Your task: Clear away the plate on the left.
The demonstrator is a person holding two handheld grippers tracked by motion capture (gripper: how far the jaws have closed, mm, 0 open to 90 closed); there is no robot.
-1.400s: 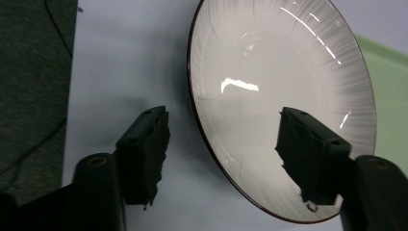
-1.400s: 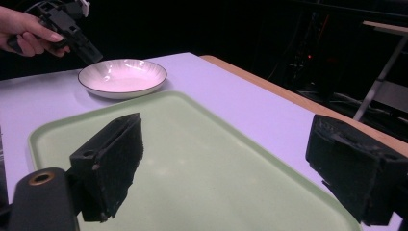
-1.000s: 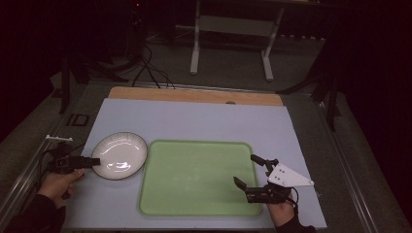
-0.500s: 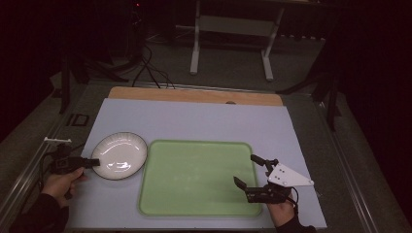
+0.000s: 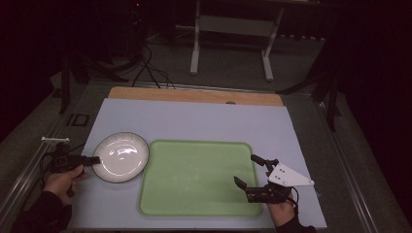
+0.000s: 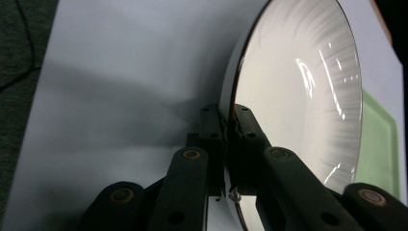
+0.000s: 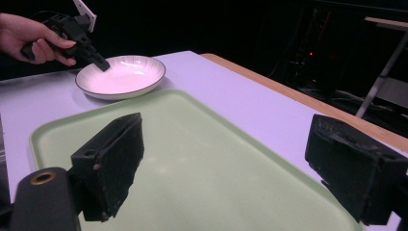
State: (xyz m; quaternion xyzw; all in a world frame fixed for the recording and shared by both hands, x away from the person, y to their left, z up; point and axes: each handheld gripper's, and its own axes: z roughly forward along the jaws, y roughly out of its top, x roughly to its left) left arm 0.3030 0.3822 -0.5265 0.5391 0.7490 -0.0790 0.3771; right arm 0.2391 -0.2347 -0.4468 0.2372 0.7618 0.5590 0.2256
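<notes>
1. One white plate [image 5: 121, 156] with a thin dark rim sits at the lower left of the high view on the pale table cover [image 5: 194, 116], its right edge just beside the green tray [image 5: 197, 177]; whether the two touch is hard to tell.
2. Its left rim is pinched by the left gripper [image 5: 94, 159], whose jaws have just been closing and now clamp the edge; in the left gripper view [image 6: 226, 139] one jaw lies against the underside and the other against the inner face.
3. That same view cuts the plate [image 6: 298, 96] off at the top and bottom, and the jaws hide the pinched part of the rim.
4. The left hand [image 5: 60, 180] holds the tool at the lower left edge; the sleeve fades into shadow.
5. Lower right, the right gripper [image 5: 252, 171] hovers over the tray's right edge with its jaws wide apart and nothing between them [image 7: 226, 168].
6. Its hand [image 5: 282, 213] is cut off by the bottom edge.
7. Beyond the table the room is dark; a stand [image 5: 231, 39] and some cables are barely made out.
</notes>
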